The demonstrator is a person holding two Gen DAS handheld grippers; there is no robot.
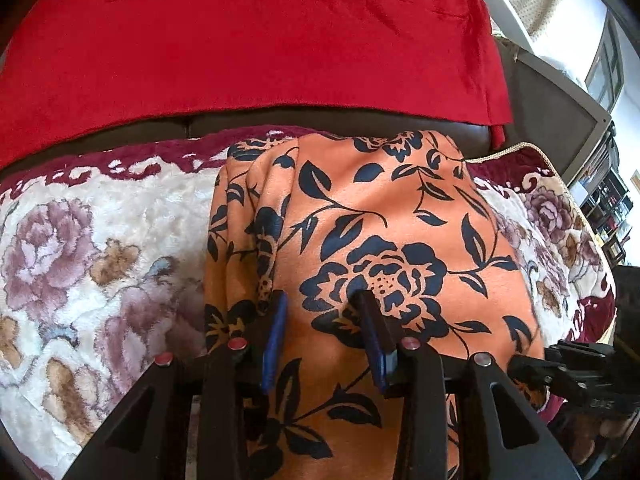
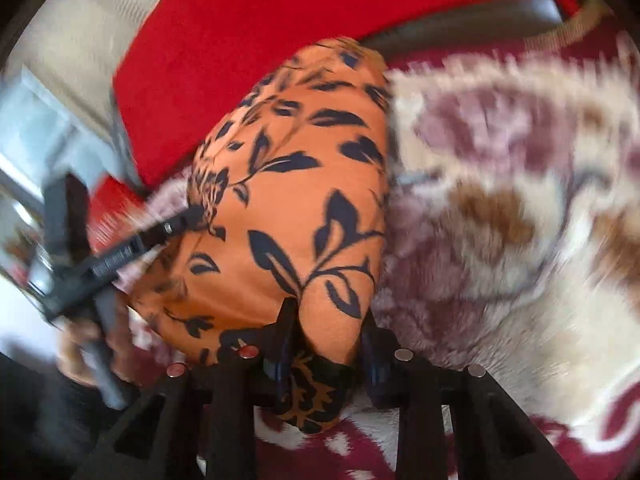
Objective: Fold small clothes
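From the left wrist, an orange cloth [image 1: 372, 216] printed with dark blue flowers and leaves lies on a plush flowered blanket [image 1: 80, 248], its far end reaching toward a red cover [image 1: 240, 40] draped over the dark sofa back behind it. The left gripper [image 1: 324, 300] sits low over the near part of the cloth with its blue-padded fingers [image 1: 276, 340] set apart; a hump of the fabric rises between them, but whether the pads actually press it I cannot tell. At the lower right edge of this view a piece of the other black tool [image 1: 580, 372] pokes in beside the cloth. From the right wrist the picture is smeared by motion — the same orange cloth [image 2: 296, 184] runs away from the camera across the blanket [image 2: 500, 200], with the red cover [image 2: 280, 20] beyond. The right gripper [image 2: 328, 320] has its fingers [image 2: 286, 332] drawn in on a raised fold at the near end of the cloth, pinching it. The left gripper [image 2: 192, 214] shows at the left, its tip at the cloth's edge.
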